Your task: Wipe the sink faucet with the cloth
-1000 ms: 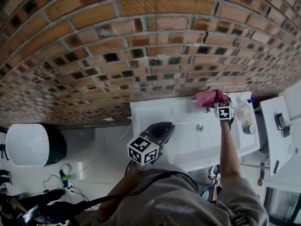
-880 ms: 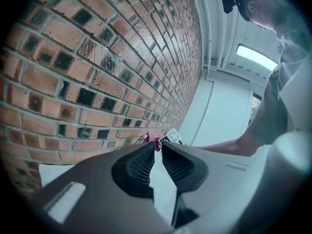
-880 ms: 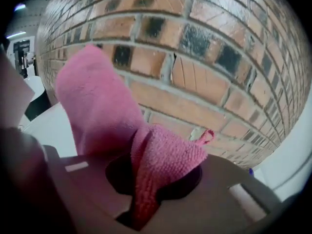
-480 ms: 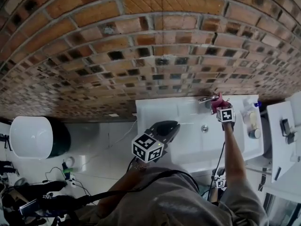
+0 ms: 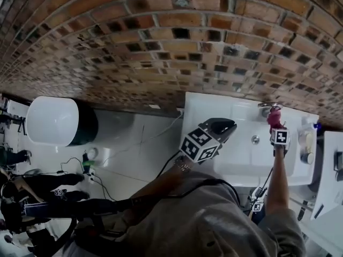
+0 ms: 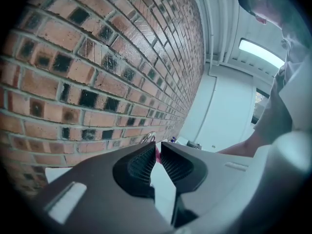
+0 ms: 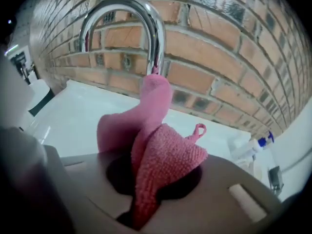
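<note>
While the right gripper (image 7: 152, 182) clamps the pink cloth (image 7: 163, 152) against the chrome faucet (image 7: 146, 14) spout, the left gripper (image 6: 157, 156) hangs closed, empty, near the sink (image 5: 242, 165).

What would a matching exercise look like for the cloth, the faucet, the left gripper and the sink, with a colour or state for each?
1. cloth
2. faucet
3. left gripper
4. sink

A. white
B. chrome, arched
C. pink, clamped in the right gripper
D. shut, nothing between its jaws

Pairs: 1-C, 2-B, 3-D, 4-A
</note>
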Demonstrator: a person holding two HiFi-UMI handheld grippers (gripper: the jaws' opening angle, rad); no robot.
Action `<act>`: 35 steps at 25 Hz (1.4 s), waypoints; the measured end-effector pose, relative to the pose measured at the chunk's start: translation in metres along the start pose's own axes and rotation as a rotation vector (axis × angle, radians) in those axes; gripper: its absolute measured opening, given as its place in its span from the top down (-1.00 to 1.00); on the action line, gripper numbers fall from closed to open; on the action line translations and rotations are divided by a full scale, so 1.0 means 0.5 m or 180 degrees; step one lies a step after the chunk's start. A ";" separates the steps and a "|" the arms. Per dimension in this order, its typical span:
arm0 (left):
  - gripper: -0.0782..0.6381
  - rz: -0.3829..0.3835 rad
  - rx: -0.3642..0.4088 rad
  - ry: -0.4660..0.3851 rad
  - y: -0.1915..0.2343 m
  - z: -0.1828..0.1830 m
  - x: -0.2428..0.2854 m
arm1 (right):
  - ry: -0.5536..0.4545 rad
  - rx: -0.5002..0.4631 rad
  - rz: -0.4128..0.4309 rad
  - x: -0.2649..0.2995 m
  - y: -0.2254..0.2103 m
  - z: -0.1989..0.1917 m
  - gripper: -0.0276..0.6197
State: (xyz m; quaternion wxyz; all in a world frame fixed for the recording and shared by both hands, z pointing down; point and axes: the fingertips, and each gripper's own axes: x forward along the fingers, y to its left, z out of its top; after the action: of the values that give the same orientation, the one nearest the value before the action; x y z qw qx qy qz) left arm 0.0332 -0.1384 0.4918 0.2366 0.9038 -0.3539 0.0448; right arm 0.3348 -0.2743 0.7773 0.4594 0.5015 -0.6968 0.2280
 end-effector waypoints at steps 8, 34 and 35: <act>0.63 -0.0097 0.0010 0.0102 -0.025 -0.021 -0.002 | -0.0363 0.0385 0.0404 -0.035 0.194 -0.019 0.80; 0.64 -0.0214 -0.0048 0.0051 -0.002 -0.020 -0.001 | -0.1893 0.0854 -0.0018 -0.281 0.019 0.327 0.81; 0.64 -0.0221 -0.0072 0.0047 -0.002 -0.022 0.000 | -0.1999 0.0781 0.0017 -0.294 0.043 0.348 0.81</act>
State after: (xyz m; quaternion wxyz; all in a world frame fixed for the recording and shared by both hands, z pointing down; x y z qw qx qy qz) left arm 0.0347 -0.1329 0.5010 0.2509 0.9124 -0.3210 0.0392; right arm 0.2545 -0.3293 0.5701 0.1578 0.5970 -0.7730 0.1457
